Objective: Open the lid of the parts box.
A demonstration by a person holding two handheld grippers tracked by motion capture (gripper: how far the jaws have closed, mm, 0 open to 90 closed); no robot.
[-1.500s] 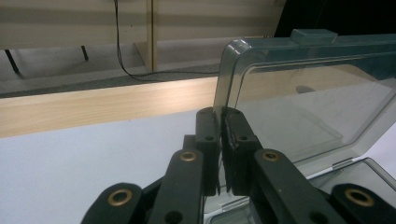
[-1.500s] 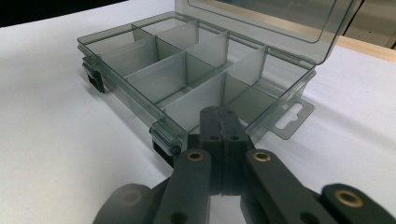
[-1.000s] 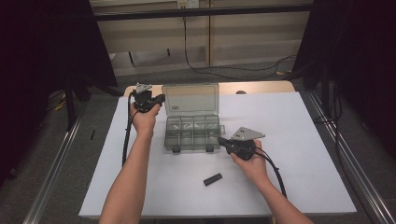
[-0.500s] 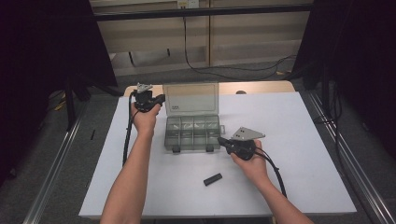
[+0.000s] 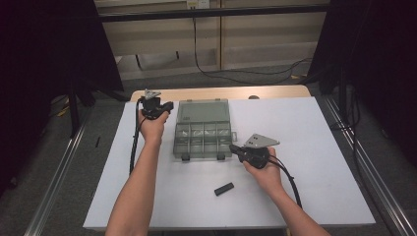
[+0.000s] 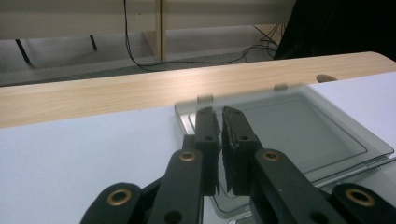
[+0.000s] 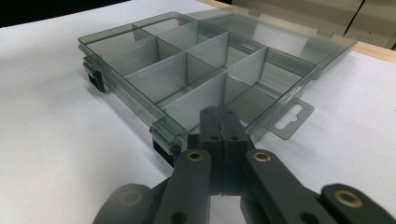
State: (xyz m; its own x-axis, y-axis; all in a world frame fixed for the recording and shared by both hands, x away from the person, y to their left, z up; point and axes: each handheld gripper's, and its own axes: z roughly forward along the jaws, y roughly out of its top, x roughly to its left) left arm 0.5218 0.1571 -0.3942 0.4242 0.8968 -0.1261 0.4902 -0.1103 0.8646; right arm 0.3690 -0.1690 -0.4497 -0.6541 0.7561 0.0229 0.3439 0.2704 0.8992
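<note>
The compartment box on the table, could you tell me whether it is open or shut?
Open: the compartment box has its lid folded back flat on the table, dividers exposed.

White-topped table [image 5: 319, 147] with a bare wooden strip along the far edge. On it: an open, smoke-grey compartment box [image 5: 202, 140], lid laid flat behind; a small black block [image 5: 224, 189] near the front edge.

Smoky clear compartment box [image 5: 203, 135], lid open flat, mid-table
</note>
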